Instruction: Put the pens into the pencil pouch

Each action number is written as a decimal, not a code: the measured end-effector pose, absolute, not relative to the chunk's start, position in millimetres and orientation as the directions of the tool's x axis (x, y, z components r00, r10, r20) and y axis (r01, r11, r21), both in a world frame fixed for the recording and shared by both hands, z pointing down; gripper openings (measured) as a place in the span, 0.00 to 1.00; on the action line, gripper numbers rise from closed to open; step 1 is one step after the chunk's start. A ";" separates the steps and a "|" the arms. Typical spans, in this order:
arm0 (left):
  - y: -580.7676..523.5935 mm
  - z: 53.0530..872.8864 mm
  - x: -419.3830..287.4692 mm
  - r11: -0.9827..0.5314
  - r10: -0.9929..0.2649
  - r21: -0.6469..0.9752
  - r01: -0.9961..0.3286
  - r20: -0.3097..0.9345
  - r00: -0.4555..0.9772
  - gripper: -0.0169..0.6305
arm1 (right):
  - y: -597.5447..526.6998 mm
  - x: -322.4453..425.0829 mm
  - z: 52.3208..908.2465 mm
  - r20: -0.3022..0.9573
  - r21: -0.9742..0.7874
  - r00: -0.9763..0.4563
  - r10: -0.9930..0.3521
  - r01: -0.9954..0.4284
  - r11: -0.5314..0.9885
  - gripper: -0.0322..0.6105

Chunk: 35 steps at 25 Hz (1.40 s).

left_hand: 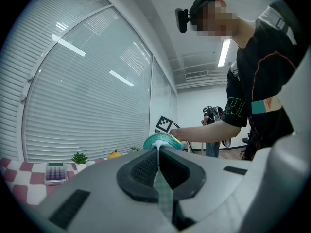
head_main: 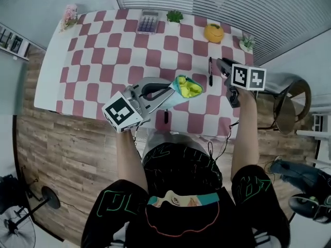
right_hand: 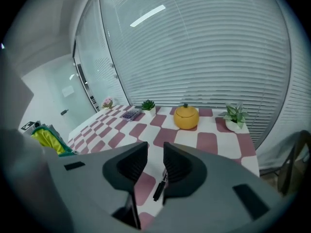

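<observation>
On the red-and-white checked table (head_main: 93, 61) a black pen (head_main: 210, 71) lies right of centre, and a second black pen (head_main: 166, 117) lies near the front edge. My left gripper (head_main: 170, 89) is shut on the edge of the teal pencil pouch (head_main: 186, 87), holding it off the table with its yellow inside showing. In the left gripper view the pouch fabric (left_hand: 162, 141) is pinched in my left gripper (left_hand: 158, 154). My right gripper (head_main: 221, 63) hangs open just right of the first pen. In the right gripper view that pen (right_hand: 159, 188) lies on the table below my right gripper (right_hand: 154, 161), whose jaws stand apart.
Along the far edge stand a calculator (head_main: 148, 22), a small green plant (head_main: 175, 16), an orange pumpkin-shaped pot (head_main: 213, 33), another potted plant (head_main: 246, 42) and flowers (head_main: 70, 14). A chair (head_main: 289, 102) stands off the table's right end.
</observation>
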<state>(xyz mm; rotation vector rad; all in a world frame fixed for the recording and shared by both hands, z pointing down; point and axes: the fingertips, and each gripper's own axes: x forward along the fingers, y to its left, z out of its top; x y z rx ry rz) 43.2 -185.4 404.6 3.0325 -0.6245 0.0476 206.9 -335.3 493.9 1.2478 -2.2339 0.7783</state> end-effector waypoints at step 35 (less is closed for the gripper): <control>-202.6 416.8 11.4 -0.883 -0.457 0.096 -0.459 0.039 0.888 0.03 | -387.4 213.7 614.7 0.928 -0.178 -0.252 -0.275 -0.947 0.269 0.11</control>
